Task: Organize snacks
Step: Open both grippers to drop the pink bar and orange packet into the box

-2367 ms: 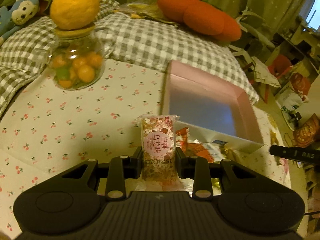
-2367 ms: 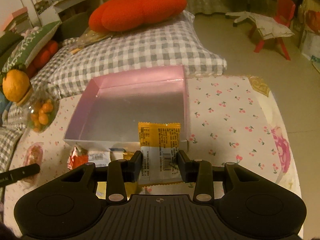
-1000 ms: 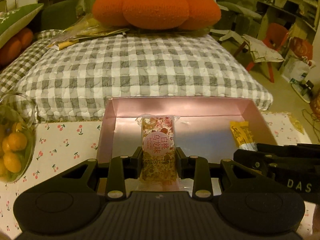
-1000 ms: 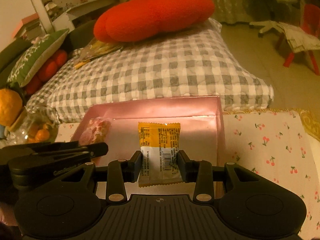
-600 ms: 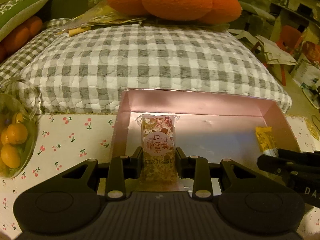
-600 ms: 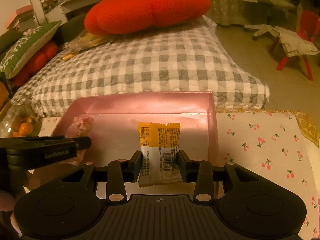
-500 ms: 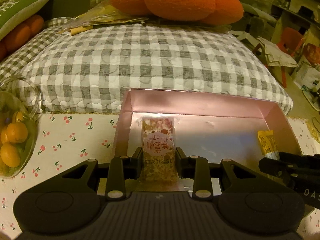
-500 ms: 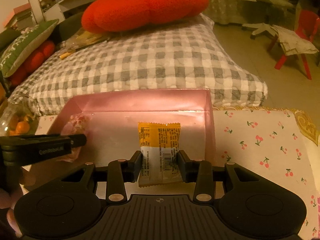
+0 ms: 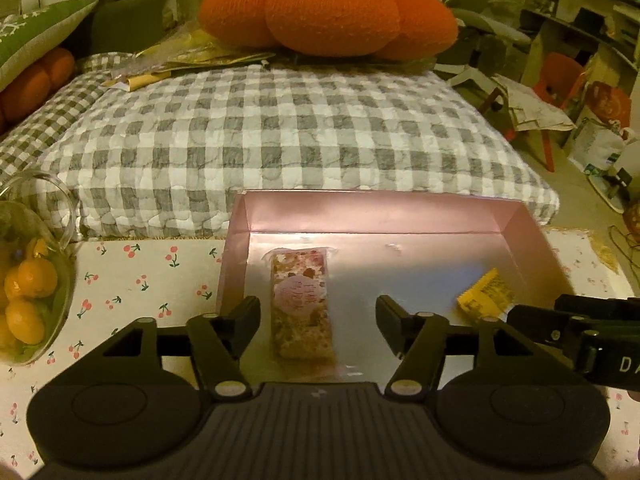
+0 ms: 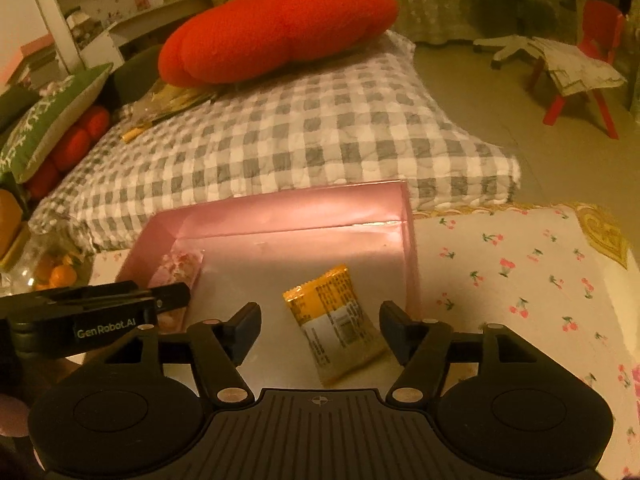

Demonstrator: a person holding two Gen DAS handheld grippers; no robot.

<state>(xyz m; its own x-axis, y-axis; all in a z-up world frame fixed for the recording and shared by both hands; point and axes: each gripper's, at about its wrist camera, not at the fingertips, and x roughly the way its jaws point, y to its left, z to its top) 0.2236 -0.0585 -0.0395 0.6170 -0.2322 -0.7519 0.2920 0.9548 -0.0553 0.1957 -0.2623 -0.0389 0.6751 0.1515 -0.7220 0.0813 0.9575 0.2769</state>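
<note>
Left gripper (image 9: 318, 314) fingers just parted, pink snack (image 9: 301, 304) released, right gripper (image 10: 320, 322) likewise, yellow packet (image 10: 336, 322) in pink box (image 9: 376, 210)

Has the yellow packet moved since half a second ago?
Yes. The right gripper has just been opening, and the yellow packet has dropped from its jaws onto the floor of the pink box, lying tilted, untouched by either finger.

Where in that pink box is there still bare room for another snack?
Bare floor lies between the pink-label bar and the yellow packet, and along the pink box back wall. The near edge is crowded by both open grippers.
</note>
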